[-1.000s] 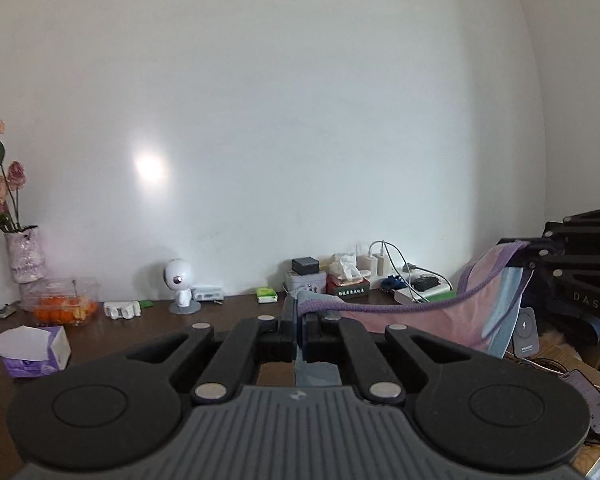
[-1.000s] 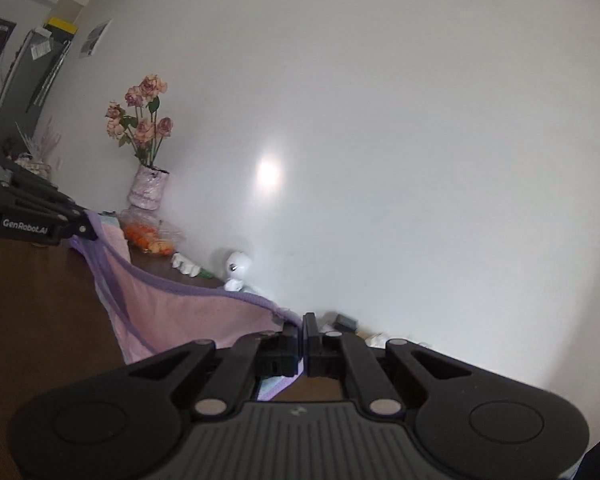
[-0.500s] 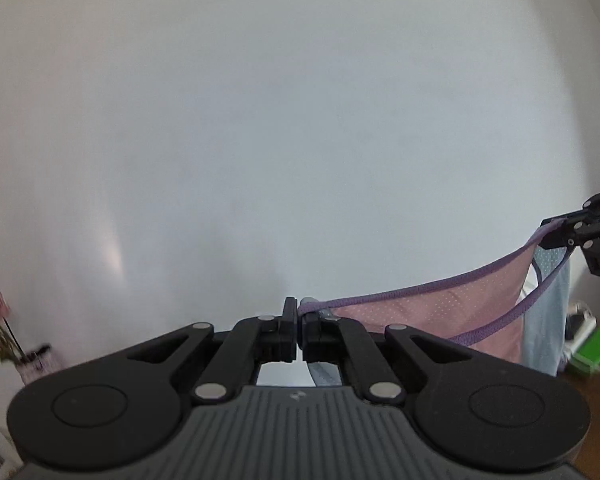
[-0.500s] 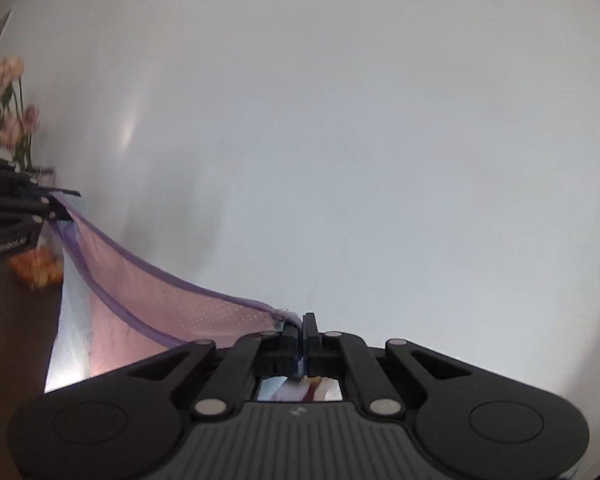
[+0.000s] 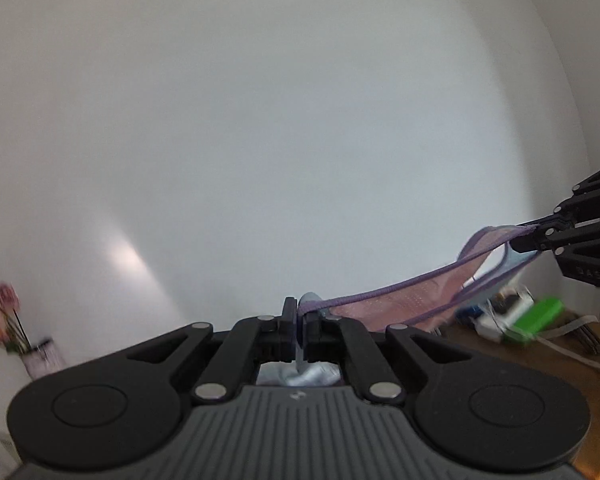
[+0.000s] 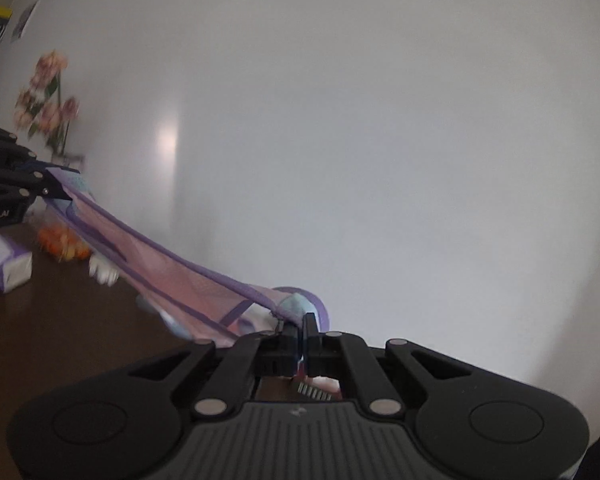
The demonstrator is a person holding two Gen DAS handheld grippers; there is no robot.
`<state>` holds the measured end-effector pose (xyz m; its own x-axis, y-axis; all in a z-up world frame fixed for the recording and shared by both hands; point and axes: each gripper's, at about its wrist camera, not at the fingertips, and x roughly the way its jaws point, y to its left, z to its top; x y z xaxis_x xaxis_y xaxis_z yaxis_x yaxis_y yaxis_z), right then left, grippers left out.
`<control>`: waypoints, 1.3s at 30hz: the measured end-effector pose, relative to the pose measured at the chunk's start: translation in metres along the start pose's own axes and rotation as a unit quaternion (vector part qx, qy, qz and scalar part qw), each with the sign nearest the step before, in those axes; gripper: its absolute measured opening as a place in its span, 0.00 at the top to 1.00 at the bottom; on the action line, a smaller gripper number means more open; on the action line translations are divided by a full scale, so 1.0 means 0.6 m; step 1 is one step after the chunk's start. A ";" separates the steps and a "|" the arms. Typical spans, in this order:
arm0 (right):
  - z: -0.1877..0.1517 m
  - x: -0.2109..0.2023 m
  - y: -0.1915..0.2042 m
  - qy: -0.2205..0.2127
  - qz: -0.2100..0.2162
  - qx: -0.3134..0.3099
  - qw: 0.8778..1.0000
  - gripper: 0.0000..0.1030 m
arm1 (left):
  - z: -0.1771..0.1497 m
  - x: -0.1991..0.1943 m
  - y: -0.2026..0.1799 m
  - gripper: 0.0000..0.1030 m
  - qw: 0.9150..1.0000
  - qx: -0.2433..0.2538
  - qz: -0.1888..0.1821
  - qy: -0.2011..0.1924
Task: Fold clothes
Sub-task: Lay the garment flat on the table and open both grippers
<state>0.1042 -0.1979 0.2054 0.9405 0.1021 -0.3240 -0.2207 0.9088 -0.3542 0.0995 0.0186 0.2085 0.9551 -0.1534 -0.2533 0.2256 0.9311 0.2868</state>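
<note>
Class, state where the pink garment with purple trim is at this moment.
The pink garment hangs stretched in the air between the left gripper and the right gripper, each shut on one end, above the brown table.

Garment: small, pink dotted fabric, purple trim, pale blue panel; hung stretched in air above the table, pinched at both ends.

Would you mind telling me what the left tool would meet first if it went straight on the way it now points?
Probably only the white wall. The left tool, shut on the pink garment, faces bare wall, though how far off is unclear.
</note>
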 end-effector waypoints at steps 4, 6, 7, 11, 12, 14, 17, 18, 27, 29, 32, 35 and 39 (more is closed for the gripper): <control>-0.204 -0.036 0.081 0.095 0.051 0.000 0.994 1.00 | -0.196 -0.060 -0.085 0.98 0.997 -0.039 -0.015 0.068; -0.283 -0.086 0.109 0.122 0.080 0.002 0.989 1.00 | -0.271 -0.110 -0.119 0.98 0.991 -0.074 -0.033 0.106; -0.309 -0.111 0.116 0.134 0.094 0.007 0.986 0.99 | -0.303 -0.138 -0.128 0.98 0.986 -0.086 -0.049 0.133; -0.358 -0.236 0.114 0.162 0.144 0.011 0.976 0.90 | -0.388 -0.278 -0.128 0.71 0.961 -0.133 -0.132 0.201; -0.360 -0.272 0.107 0.162 0.162 0.015 0.973 0.79 | -0.392 -0.306 -0.107 0.46 0.957 -0.153 -0.148 0.195; -0.337 -0.316 0.082 0.148 0.198 0.034 0.968 0.61 | -0.385 -0.337 -0.054 0.30 0.952 -0.203 -0.141 0.181; -0.297 -0.335 0.041 0.111 0.223 0.070 0.966 0.49 | -0.340 -0.300 0.001 0.30 0.945 -0.247 -0.124 0.174; -0.285 -0.325 0.031 0.096 0.228 0.084 0.965 0.47 | -0.323 -0.280 0.002 0.30 0.942 -0.250 -0.141 0.175; -0.221 -0.187 -0.021 0.076 0.137 0.120 0.980 0.47 | -0.220 -0.210 0.047 0.17 0.943 -0.225 -0.205 0.135; -0.222 -0.153 -0.019 0.098 0.106 0.120 0.982 0.47 | -0.240 -0.178 0.024 0.15 0.944 -0.182 -0.194 0.195; -0.234 -0.113 0.019 0.128 0.124 0.112 0.978 0.51 | -0.292 -0.136 -0.026 0.23 0.928 -0.118 -0.183 0.302; -0.251 -0.109 0.087 0.132 0.265 0.070 0.952 0.55 | -0.325 -0.132 -0.031 0.24 0.916 -0.129 -0.187 0.331; -0.256 -0.084 0.136 0.155 0.314 0.060 0.935 0.55 | -0.318 -0.157 -0.014 0.23 0.918 -0.157 -0.202 0.302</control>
<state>-0.0009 -0.1910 0.0578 0.5115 0.5258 -0.6797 -0.6566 0.7494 0.0856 -0.0291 0.0887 0.0537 0.5041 -0.3841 -0.7735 0.3809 0.9027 -0.2000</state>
